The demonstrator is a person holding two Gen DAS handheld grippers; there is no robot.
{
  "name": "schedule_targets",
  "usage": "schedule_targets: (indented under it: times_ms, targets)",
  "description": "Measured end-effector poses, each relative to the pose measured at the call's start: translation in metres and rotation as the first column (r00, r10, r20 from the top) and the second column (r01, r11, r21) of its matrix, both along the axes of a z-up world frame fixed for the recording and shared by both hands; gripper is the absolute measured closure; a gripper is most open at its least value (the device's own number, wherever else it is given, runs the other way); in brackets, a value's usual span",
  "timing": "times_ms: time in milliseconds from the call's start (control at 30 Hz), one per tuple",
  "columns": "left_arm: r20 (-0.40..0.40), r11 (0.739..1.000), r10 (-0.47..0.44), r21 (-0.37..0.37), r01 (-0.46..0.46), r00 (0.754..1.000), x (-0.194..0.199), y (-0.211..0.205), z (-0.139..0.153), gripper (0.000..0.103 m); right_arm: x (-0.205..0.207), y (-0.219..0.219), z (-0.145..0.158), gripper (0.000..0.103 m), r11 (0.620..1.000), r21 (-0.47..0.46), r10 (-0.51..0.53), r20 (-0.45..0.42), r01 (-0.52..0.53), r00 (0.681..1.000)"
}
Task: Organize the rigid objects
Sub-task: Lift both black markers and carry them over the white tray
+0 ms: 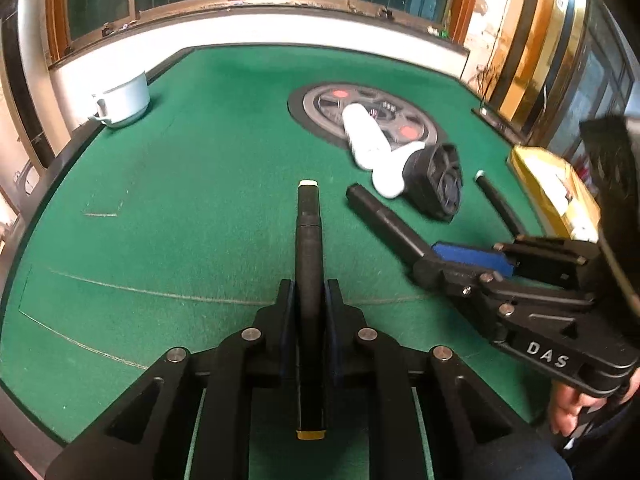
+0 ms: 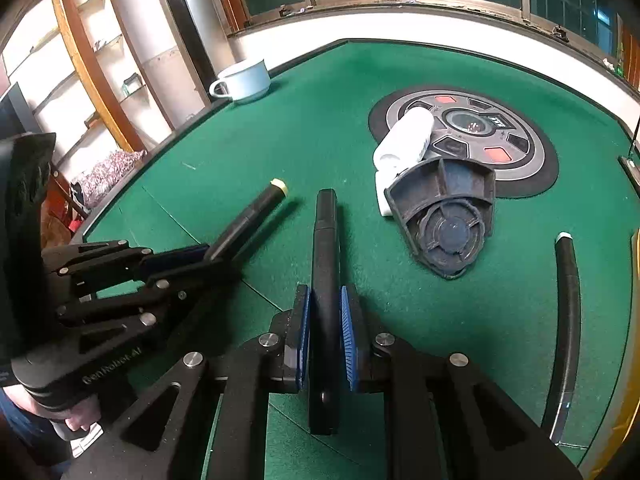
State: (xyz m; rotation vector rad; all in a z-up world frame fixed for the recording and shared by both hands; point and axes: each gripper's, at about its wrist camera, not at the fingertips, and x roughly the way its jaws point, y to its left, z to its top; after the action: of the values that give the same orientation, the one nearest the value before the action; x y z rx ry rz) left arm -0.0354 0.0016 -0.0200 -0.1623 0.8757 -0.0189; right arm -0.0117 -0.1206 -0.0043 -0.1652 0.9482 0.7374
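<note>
Left wrist view: the left gripper (image 1: 310, 296) clamps a black marker (image 1: 308, 240) pointing straight ahead over the green table (image 1: 180, 160).

Right wrist view: the right gripper (image 2: 325, 332) clamps a second black marker (image 2: 326, 264); a third marker (image 2: 568, 300) lies to its right.

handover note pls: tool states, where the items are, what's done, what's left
Left tool: shut on a black marker with pale cap.
Right tool: shut on a plain black marker.
On the green table: third black marker, dark wedge-shaped part, white rolled items, white cup at far edge.
Done: two markers gripped.
Left: place both, then the third.
</note>
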Motion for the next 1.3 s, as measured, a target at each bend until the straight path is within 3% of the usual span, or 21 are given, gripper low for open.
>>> schedule_targets:
  times_ms: [333,567,767,1033,1300]
  targets:
    - [0.048,0.996,-0.015,-0.086,0.02,0.999,0.009,-0.01,0.025,0.091,0.005,-0.023,0.021,0.089,0.993,0.101,-0.055,0.018,0.053,0.998]
    - [0.09,0.983,-0.123,-0.126,0.134,0.988,0.024,-0.053,0.057,0.091,0.016,-0.063,0.042,0.089,0.968,0.204,-0.156,0.023,0.149,0.987]
    - [0.123,0.954,-0.242,-0.152,0.259,0.962,0.038,-0.112,0.075,0.091,0.017,-0.114,0.05,0.089,0.925,0.286,-0.259,-0.013,0.252,0.966]
    - [0.105,0.897,-0.379,-0.203,0.393,0.919,0.046,-0.196,0.07,0.091,-0.003,-0.211,0.056,0.089,0.85,0.31,-0.444,-0.015,0.427,0.896]
    - [0.047,0.874,-0.424,-0.24,0.422,0.904,0.058,-0.258,0.062,0.091,-0.024,-0.306,0.058,0.089,0.753,0.312,-0.616,0.025,0.579,0.788]
